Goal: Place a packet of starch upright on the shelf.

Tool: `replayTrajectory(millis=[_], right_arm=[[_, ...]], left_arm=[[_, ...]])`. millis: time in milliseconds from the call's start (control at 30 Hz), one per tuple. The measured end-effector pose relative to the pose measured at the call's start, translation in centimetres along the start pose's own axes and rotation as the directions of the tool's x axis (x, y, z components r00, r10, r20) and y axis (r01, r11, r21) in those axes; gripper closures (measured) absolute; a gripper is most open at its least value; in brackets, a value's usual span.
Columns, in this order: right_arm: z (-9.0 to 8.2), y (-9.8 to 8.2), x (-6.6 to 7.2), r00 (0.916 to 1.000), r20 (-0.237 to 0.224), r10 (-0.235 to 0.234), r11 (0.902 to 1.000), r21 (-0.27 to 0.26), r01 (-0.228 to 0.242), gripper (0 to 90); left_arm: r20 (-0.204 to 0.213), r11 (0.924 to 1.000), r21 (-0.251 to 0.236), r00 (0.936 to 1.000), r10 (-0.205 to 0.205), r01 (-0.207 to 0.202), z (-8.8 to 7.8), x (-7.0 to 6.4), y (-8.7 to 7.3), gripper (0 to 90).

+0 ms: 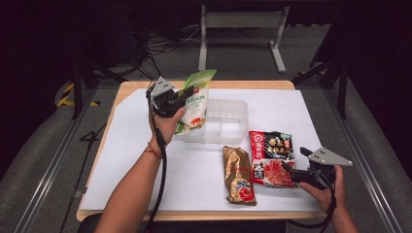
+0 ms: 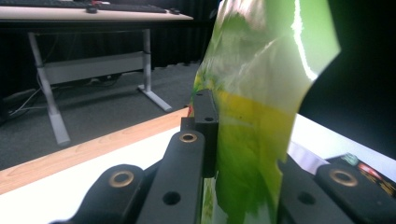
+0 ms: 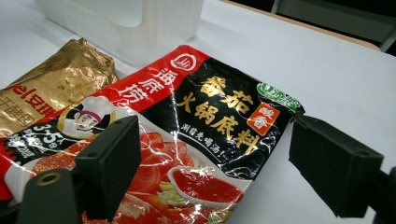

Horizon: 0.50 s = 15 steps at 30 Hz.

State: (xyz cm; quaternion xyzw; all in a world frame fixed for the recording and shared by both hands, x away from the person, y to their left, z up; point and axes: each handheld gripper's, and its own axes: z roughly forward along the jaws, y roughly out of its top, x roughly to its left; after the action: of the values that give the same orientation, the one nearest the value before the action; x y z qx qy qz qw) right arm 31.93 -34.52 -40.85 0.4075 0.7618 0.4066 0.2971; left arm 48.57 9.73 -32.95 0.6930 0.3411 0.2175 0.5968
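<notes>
Glossy green plastic packet [image 1: 196,99], crinkled gold foil pouch [image 1: 238,175], translucent plastic tub [image 1: 228,121], matt white tabletop [image 1: 194,170]

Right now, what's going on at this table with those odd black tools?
A person holds a gripper in each hand. The left gripper has its fingers shut on a green and white packet, lifted above a clear plastic bin. The right gripper, fingers open, sits at the edge of a red and black sauce packet lying flat on the white table. A gold packet lies beside it.
</notes>
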Motion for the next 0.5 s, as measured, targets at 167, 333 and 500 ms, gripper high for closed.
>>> replayTrajectory(millis=[167,333,500], right_arm=[[0.0,0.0,0.0,1.0000,-0.001,0.000,1.0000,0.001,0.000,17.4],[0.1,-0.1,0.0,1.0000,-0.002,-0.002,1.0000,0.005,0.002,17.4],[0.2,-0.1,0.1,1.0000,-0.002,-0.005,0.9999,0.009,0.005,17.4]], left_arm=[[-0.041,0.9998,-0.005,0.9990,0.019,-0.020,0.5,0.1,0.5,90.0],[-0.068,0.9998,-0.016,0.9976,0.010,-0.011,1.2,0.5,0.8,90.0],[-0.075,0.9996,-0.026,0.9972,-0.007,0.005,2.1,0.8,0.8,90.0]])
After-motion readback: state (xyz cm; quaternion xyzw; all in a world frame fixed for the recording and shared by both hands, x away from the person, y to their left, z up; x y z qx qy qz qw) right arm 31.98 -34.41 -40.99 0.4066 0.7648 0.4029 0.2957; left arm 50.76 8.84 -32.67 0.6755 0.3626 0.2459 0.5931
